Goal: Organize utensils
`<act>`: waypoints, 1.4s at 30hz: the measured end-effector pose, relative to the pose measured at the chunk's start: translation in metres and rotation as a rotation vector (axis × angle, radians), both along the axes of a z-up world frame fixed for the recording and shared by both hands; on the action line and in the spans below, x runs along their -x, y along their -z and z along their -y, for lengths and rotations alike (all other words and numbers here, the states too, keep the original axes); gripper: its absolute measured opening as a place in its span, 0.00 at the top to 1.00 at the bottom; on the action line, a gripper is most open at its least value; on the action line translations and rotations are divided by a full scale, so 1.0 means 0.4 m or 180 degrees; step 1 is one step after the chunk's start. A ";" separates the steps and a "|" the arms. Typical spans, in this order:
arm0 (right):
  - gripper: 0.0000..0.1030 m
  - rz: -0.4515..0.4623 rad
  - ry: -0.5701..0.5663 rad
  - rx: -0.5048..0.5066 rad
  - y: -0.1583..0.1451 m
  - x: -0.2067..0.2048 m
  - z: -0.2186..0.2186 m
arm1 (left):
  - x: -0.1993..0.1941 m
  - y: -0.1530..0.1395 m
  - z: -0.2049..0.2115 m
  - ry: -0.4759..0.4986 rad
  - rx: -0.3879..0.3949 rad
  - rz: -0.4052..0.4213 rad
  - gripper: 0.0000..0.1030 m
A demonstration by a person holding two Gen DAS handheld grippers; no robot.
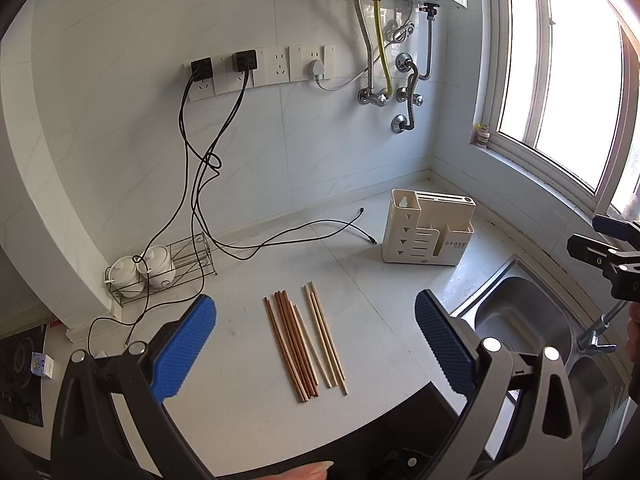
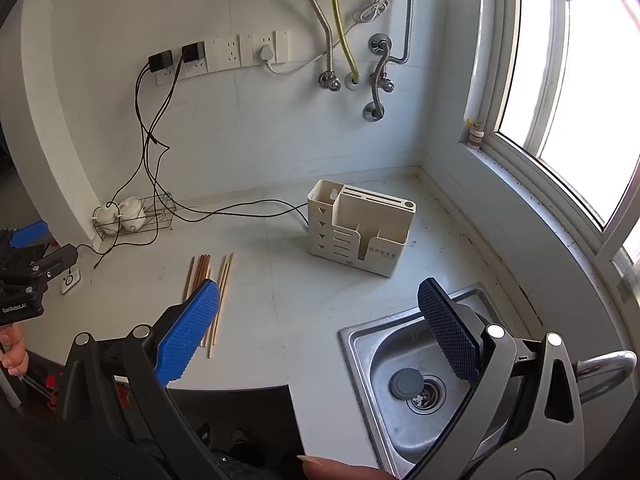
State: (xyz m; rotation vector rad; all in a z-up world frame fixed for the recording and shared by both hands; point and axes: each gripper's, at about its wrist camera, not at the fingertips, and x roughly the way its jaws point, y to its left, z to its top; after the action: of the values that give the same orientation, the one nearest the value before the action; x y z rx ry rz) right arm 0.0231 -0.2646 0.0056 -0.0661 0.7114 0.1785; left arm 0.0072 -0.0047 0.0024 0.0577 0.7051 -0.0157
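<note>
Both grippers, left and right, agape, empty. I centre left over chopsticks, pinch mid-bundle, carry to holder.

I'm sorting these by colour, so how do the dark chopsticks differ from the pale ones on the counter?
The dark chopsticks are reddish brown, while the pale chopsticks are light tan. The dark ones lie to the left, packed closely side by side; the pale ones lie mostly to the right, a little more spread, one tucked against the dark group. The dark group looks larger. Both lie flat on the counter, roughly parallel, untouched by either tongs.
</note>
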 end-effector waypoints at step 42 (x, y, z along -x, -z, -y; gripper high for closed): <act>0.08 -0.0005 0.0018 0.0012 -0.003 -0.003 0.003 | 0.002 0.005 -0.006 0.0003 0.0006 0.0005 0.05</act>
State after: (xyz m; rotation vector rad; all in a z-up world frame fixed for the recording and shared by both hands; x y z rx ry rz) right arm 0.0244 -0.2660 0.0067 -0.0675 0.7134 0.1717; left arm 0.0066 -0.0024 0.0005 0.0563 0.7035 -0.0173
